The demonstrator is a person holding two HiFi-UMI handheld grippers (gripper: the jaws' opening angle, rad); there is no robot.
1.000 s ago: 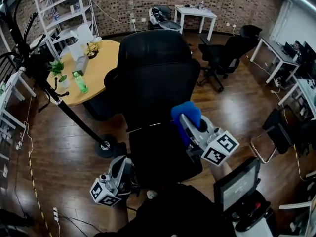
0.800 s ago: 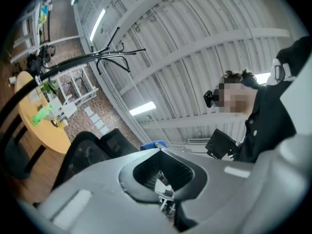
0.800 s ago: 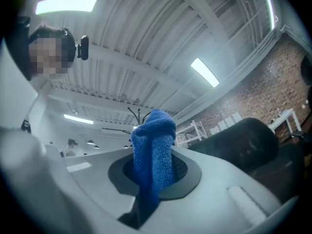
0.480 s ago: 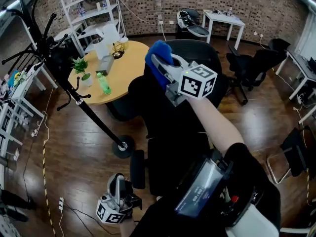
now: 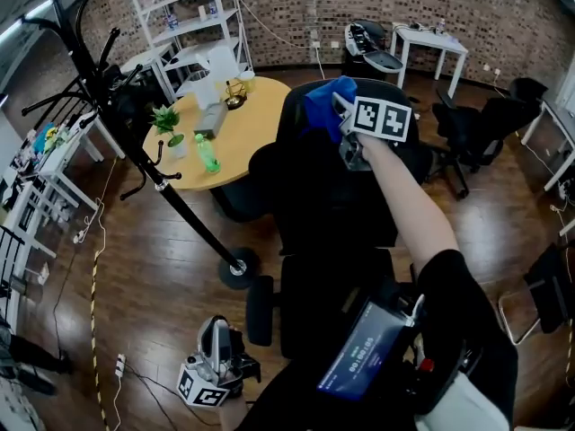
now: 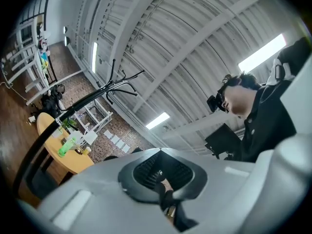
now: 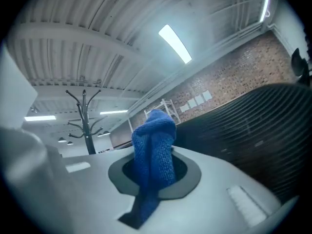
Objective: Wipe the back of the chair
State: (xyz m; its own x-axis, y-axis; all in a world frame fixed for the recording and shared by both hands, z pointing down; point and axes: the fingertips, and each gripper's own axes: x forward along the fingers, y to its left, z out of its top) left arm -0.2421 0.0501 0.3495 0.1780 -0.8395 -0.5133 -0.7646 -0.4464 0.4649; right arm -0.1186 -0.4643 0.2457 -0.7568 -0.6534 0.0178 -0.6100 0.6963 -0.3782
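A black office chair with a mesh back (image 5: 328,182) stands in the middle of the head view. My right gripper (image 5: 336,108) is stretched out to the top edge of that back, shut on a blue knitted cloth (image 5: 320,106) that rests against the upper rim. In the right gripper view the cloth (image 7: 153,152) bulges up out of the closed jaws, with the dark ribbed mesh (image 7: 253,130) just to its right. My left gripper (image 5: 216,359) hangs low beside the chair base, far from the back. Its jaws point at the ceiling and meet (image 6: 165,200) with nothing between them.
A round wooden table (image 5: 247,119) with a green bottle (image 5: 207,153) and a small plant (image 5: 167,119) stands left of the chair. A black coat stand (image 5: 157,182) leans across the left side. White shelves (image 5: 184,21) and another black chair (image 5: 485,119) stand farther back.
My right gripper has carried the blue cloth from beside the seat up to the top of the chair back. The left gripper has stayed low near the floor.
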